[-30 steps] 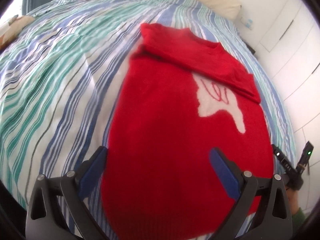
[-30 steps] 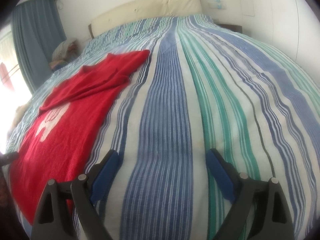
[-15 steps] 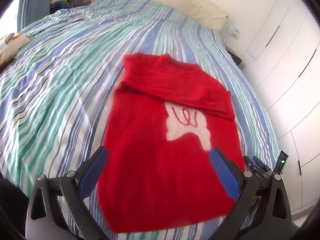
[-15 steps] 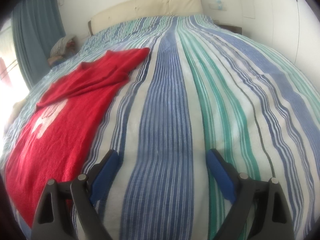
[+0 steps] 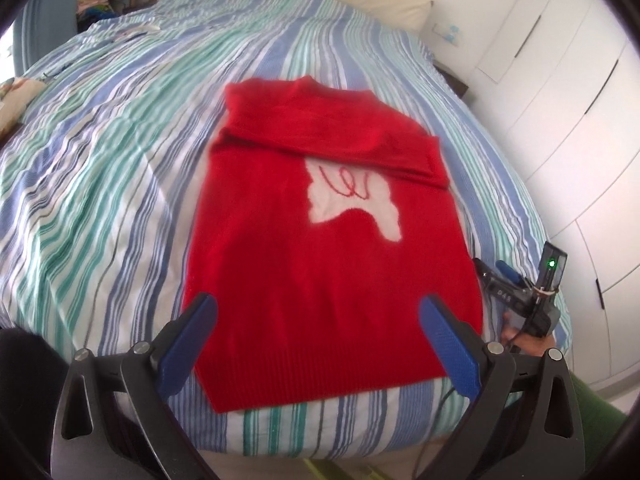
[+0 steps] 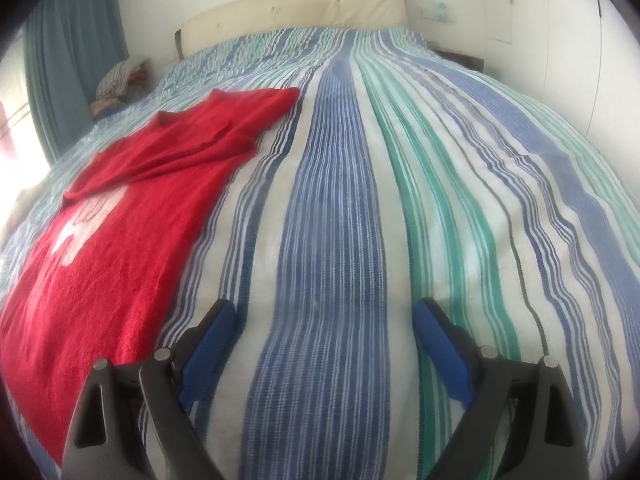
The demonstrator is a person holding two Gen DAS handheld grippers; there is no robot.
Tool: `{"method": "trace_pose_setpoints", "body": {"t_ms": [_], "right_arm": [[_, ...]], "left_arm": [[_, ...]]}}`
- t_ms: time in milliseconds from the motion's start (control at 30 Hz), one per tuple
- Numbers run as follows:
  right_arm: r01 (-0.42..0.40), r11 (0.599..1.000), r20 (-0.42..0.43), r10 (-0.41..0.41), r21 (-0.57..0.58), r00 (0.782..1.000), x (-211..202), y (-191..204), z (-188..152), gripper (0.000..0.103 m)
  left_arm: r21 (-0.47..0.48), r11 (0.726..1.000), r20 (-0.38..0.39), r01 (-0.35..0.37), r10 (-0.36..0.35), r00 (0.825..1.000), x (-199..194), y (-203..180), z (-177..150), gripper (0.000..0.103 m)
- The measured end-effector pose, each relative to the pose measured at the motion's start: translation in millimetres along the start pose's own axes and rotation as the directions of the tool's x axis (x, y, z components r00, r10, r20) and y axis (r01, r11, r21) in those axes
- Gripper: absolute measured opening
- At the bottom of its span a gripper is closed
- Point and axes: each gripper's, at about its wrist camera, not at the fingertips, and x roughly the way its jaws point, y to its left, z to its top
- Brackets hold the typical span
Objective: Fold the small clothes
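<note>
Both grippers (image 5: 316, 344) (image 6: 324, 344) gape empty; left one risen, red sweater (image 5: 320, 272) now farther below.

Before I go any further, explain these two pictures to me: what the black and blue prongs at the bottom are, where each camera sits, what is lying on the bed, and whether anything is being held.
There is no robot here. A person carries a two-fingered tool in each hand, and a wide-angle camera on each tool looks forward along its fingers.

One picture comes from the left hand-held gripper. Its blue-padded fingers stand wide apart above the near hem of a red sweater, gripping nothing. The sweater lies flat on a striped bedspread, with its sleeves folded across the chest above a white figure. At the right edge you can see the other tool in the person's hand.

The other picture comes from the right hand-held gripper. It is also open and empty, over bare bedspread, with the sweater off to its left.
</note>
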Motion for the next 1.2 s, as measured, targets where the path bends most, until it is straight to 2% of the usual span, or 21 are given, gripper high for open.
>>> {"method": "trace_pose_setpoints", "body": {"t_ms": [167, 300, 367, 500, 567, 600, 667, 733, 800, 833, 900, 1000, 1067, 1200], "right_arm": [[-0.008, 1.0, 0.007, 0.008, 0.004, 1.0, 0, -1, -1, 0.091], [-0.004, 1.0, 0.01, 0.004, 0.002, 1.0, -2, -1, -3, 0.091], [0.0, 1.0, 0.011, 0.0, -0.001, 1.0, -3, -1, -4, 0.091], [-0.001, 1.0, 0.01, 0.001, -0.005, 1.0, -3, -1, -3, 0.092], [-0.022, 1.0, 0.006, 0.022, -0.004, 1.0, -2, -2, -2, 0.095], [-0.032, 0.999, 0.001, 0.032, -0.004, 0.999, -1, -2, -1, 0.097], [-0.051, 0.999, -0.016, 0.051, -0.009, 0.999, 1, -3, 1, 0.101], [-0.055, 0.998, -0.039, 0.054, -0.023, 0.998, 4, -1, 5, 0.102], [-0.046, 0.998, -0.073, 0.044, -0.037, 0.996, 5, 1, 10, 0.102], [-0.043, 0.998, -0.093, 0.039, -0.045, 0.995, 4, 2, 13, 0.102], [-0.048, 0.998, -0.116, 0.043, -0.041, 0.992, -3, 2, 19, 0.102], [-0.089, 0.996, -0.115, 0.089, 0.0, 0.989, -22, -4, 21, 0.102], [-0.098, 0.995, -0.112, 0.099, 0.01, 0.989, -38, -7, 22, 0.102], [-0.138, 0.99, -0.091, 0.139, 0.011, 0.986, -77, -10, 22, 0.102]], "left_arm": [[-0.035, 0.999, -0.02, -0.015, 0.014, 1.0, -3, 1, -4, 0.101], [-0.015, 0.999, -0.028, -0.049, 0.049, 0.998, -9, -7, -1, 0.101], [-0.005, 0.999, -0.027, -0.032, 0.032, 0.999, -9, -8, 3, 0.101], [0.008, 1.0, -0.036, -0.026, 0.026, 0.999, 4, 2, 24, 0.101], [0.012, 1.0, -0.038, 0.015, -0.015, 0.999, 13, 18, 49, 0.101], [-0.007, 1.0, -0.032, 0.019, -0.02, 0.999, 16, 31, 66, 0.101], [-0.142, 0.989, -0.006, -0.046, 0.045, 0.999, 15, 68, 100, 0.1], [-0.269, 0.963, 0.037, -0.034, 0.046, 0.998, 4, 100, 121, 0.1], [-0.298, 0.955, 0.074, -0.012, 0.036, 0.997, -11, 111, 127, 0.1], [-0.271, 0.962, 0.088, -0.013, 0.039, 0.995, -17, 110, 125, 0.101], [-0.188, 0.98, 0.075, -0.061, 0.076, 0.994, -20, 103, 112, 0.101], [-0.092, 0.99, -0.01, -0.103, 0.102, 0.995, -11, 98, 81, 0.101], [-0.076, 0.992, -0.065, -0.101, 0.096, 0.993, -4, 100, 56, 0.101], [-0.106, 0.989, -0.17, -0.099, 0.08, 0.982, 11, 103, 10, 0.101]]}}
